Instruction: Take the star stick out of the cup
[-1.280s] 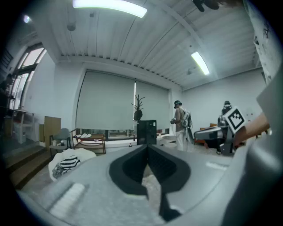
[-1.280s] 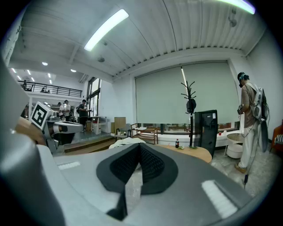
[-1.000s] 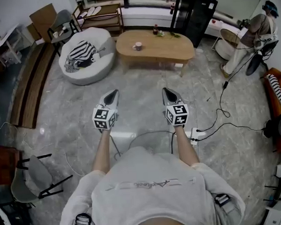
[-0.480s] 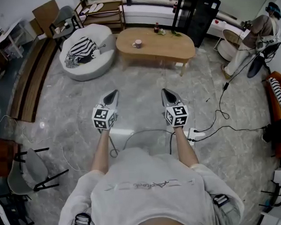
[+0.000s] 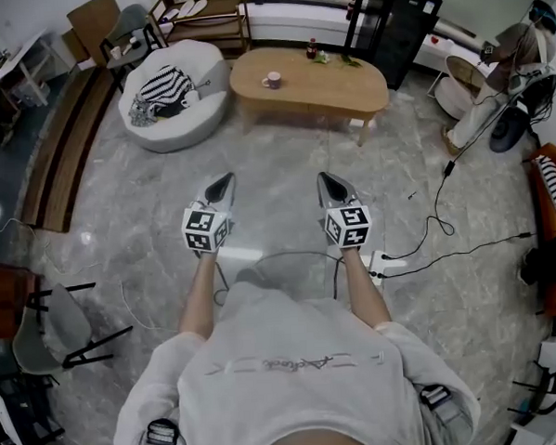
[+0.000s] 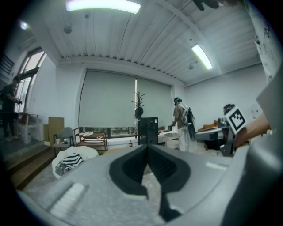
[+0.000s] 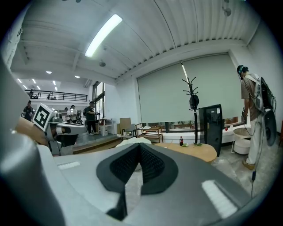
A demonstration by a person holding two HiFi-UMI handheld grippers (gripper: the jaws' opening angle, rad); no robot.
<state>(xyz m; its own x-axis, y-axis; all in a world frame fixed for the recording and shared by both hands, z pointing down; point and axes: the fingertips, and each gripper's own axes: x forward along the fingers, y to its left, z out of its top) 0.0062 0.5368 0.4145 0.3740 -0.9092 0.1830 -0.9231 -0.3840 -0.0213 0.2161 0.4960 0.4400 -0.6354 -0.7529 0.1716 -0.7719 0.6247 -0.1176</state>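
Left tool (image 5: 226, 180) and right tool (image 5: 323, 177) are both pinched shut with nothing between the jaws, held side by side over the marble floor (image 5: 275, 157). Just right of the right arm, 1 white power strip (image 5: 390, 263) lies on the floor, with black cables (image 5: 436, 220) snaking off to the right. Further out on the left is a round white beanbag (image 5: 198, 114) with a striped cloth (image 5: 164, 86) heaped on it. Straight ahead, well apart from both tools, is the oval wooden desk (image 5: 331, 88), with marble stretching between. On its left part, 1 pale cup (image 5: 271, 80) stands upright. The star stick is too small to make out at this range, so its direction and long axis can't be read. Beyond the cup, a dark bottle (image 5: 312, 49) stands by the desk's far edge, then a tall black cabinet (image 5: 388, 20).
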